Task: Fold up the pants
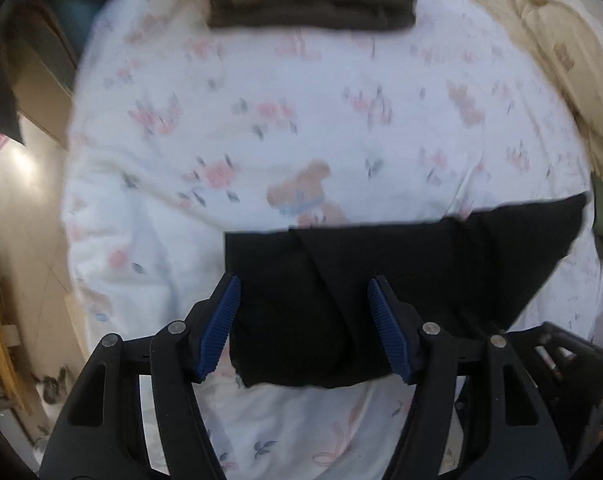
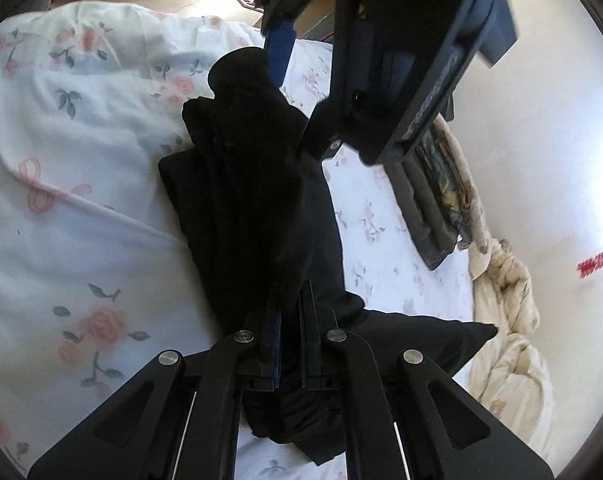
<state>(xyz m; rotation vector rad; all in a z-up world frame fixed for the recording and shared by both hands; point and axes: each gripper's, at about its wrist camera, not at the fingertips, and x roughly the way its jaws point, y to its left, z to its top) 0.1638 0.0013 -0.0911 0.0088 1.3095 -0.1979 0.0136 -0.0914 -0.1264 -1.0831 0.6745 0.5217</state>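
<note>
The black pants (image 1: 381, 280) lie folded on a white floral bedsheet (image 1: 261, 140). My left gripper (image 1: 303, 288) is open just above them, its blue pads on either side of the fabric's near left part. In the right wrist view the pants (image 2: 253, 200) run away from me, partly lifted and bunched. My right gripper (image 2: 290, 304) is shut on a fold of the black fabric. The left gripper's body (image 2: 401, 60) hangs over the far end of the pants.
A stack of folded dark clothes (image 1: 309, 0) sits at the far edge of the bed, also visible in the right wrist view (image 2: 433, 208). A cream quilt (image 1: 561, 60) is bunched along the right side. Floor and wooden furniture (image 1: 5, 280) lie left of the bed.
</note>
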